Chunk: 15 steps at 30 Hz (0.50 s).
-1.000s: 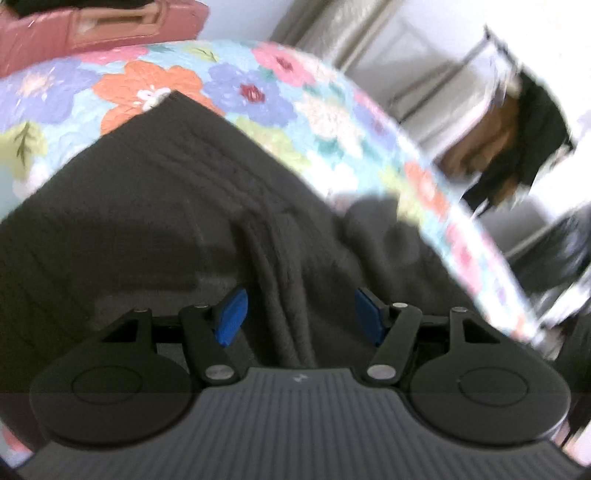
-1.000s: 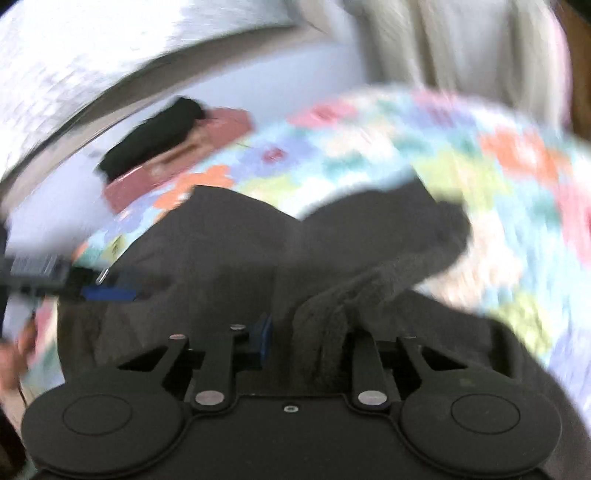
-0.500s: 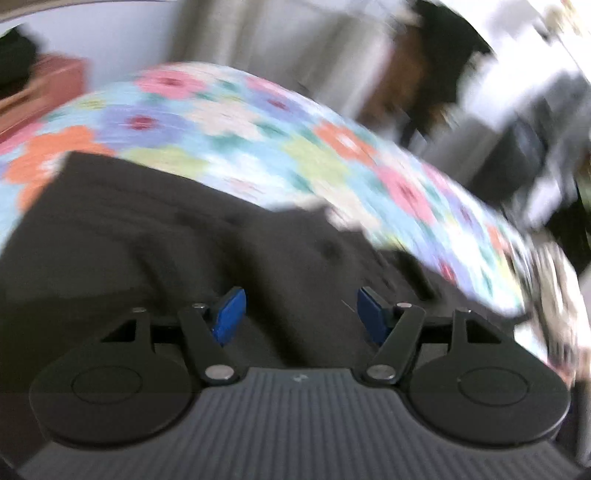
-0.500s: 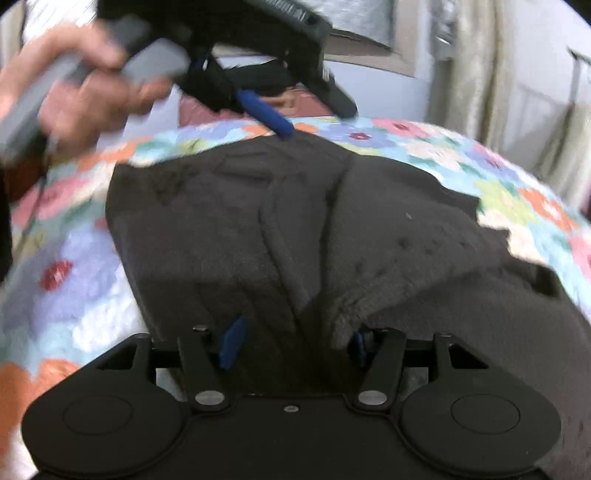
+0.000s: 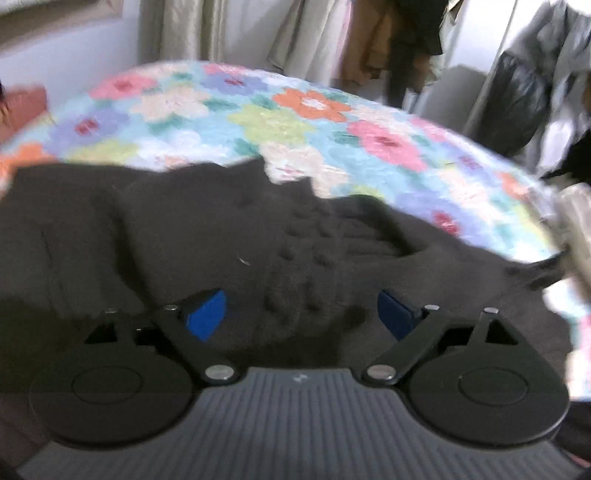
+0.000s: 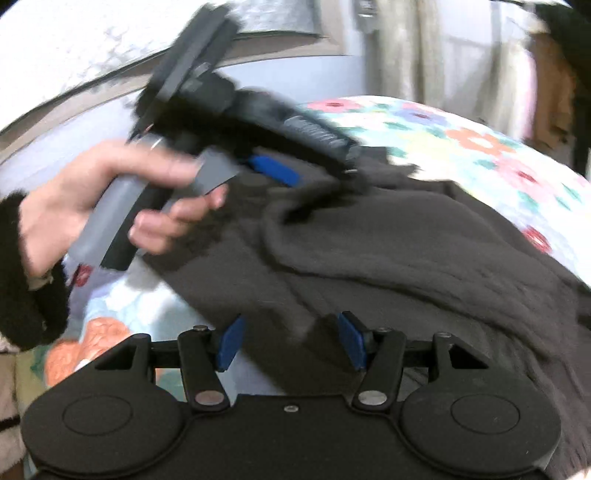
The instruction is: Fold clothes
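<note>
A dark grey knitted garment (image 5: 258, 236) lies spread on a flowered quilt (image 5: 280, 114). My left gripper (image 5: 301, 315) is open just above the cloth, with nothing between its blue pads. In the right wrist view the garment (image 6: 388, 251) is rumpled, with a thick fold running across it. My right gripper (image 6: 291, 343) is open over the garment's near edge, its pads apart and empty. The left gripper also shows in the right wrist view (image 6: 273, 170), held by a hand (image 6: 110, 195) over the far edge of the garment.
The flowered quilt (image 6: 480, 147) covers a bed. Curtains (image 5: 207, 33) and hanging clothes (image 5: 406, 40) stand behind it. A black bag (image 5: 517, 99) sits at the right past the bed's edge. A reddish object (image 5: 22, 110) lies at the far left.
My right gripper has let go of the garment fold and opened. The left gripper has swung right across the garment, staying open, and now hovers over its far edge.
</note>
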Each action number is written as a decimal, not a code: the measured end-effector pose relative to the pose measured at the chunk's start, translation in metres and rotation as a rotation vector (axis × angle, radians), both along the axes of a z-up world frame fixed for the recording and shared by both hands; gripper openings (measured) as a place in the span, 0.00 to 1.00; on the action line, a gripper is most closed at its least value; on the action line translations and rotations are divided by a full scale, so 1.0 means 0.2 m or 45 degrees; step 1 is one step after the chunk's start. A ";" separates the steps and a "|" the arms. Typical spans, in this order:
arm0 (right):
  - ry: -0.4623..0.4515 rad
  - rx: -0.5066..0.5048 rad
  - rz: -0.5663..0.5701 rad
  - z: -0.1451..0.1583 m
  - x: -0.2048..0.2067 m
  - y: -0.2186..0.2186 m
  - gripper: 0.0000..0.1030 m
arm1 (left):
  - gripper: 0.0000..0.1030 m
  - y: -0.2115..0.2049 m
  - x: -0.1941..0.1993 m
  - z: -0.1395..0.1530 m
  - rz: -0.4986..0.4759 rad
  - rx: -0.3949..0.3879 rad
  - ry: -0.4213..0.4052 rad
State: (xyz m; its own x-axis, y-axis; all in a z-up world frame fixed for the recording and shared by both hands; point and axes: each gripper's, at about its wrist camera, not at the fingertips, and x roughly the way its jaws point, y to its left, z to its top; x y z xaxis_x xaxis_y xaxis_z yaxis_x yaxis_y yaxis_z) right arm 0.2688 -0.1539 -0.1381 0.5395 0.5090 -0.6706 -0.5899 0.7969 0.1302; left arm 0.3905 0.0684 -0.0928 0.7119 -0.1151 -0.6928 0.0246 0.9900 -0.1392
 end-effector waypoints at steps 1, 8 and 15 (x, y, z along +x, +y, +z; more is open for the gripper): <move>0.026 0.020 -0.043 0.01 0.02 -0.04 0.60 | 0.55 0.01 0.00 -0.02 0.105 0.058 0.004; 0.144 0.150 -0.263 -0.05 0.14 -0.26 0.61 | 0.15 0.39 -0.17 -0.02 0.490 -0.248 -0.058; 0.200 0.209 -0.313 -0.12 0.20 -0.31 0.61 | 0.27 0.64 -0.44 -0.16 0.772 -0.558 0.076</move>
